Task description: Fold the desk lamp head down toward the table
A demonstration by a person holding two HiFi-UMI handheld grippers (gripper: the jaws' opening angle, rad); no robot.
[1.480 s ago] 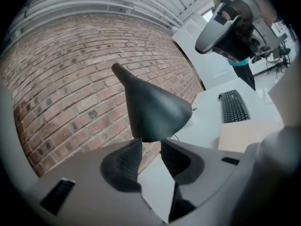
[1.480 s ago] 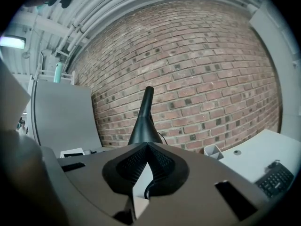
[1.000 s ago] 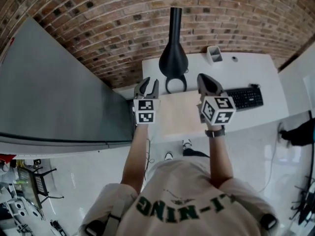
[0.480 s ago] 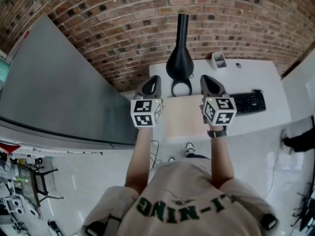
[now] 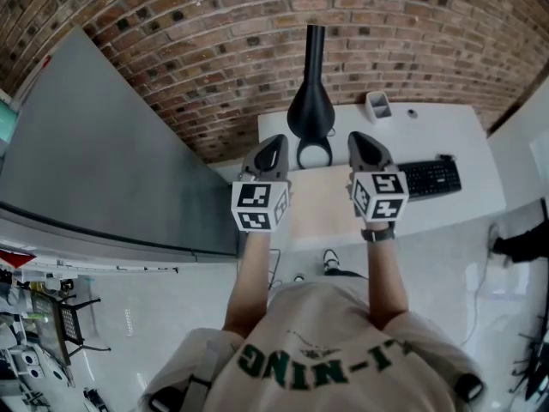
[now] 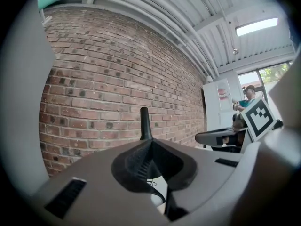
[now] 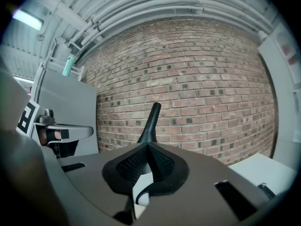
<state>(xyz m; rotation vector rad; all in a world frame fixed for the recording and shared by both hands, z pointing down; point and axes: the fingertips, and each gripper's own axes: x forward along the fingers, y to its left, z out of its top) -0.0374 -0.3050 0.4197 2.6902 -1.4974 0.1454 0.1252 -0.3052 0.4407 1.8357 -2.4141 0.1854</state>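
Black desk lamp (image 5: 310,106) upright on white tabletop (image 5: 446,131), upper centre.
Left gripper (image 5: 274,142) jaws just closed on nothing; right gripper (image 5: 358,139) jaws pressed together, empty.

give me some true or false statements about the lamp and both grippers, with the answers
1. The black desk lamp stands on the white table, touched by neither gripper. True.
2. The left gripper is gripping the lamp. False: its fingers have just closed on nothing, short of the lamp.
3. In the head view a keyboard lies to the right of the lamp. True.
4. The right gripper has its fingers wide apart. False: they are together and empty.
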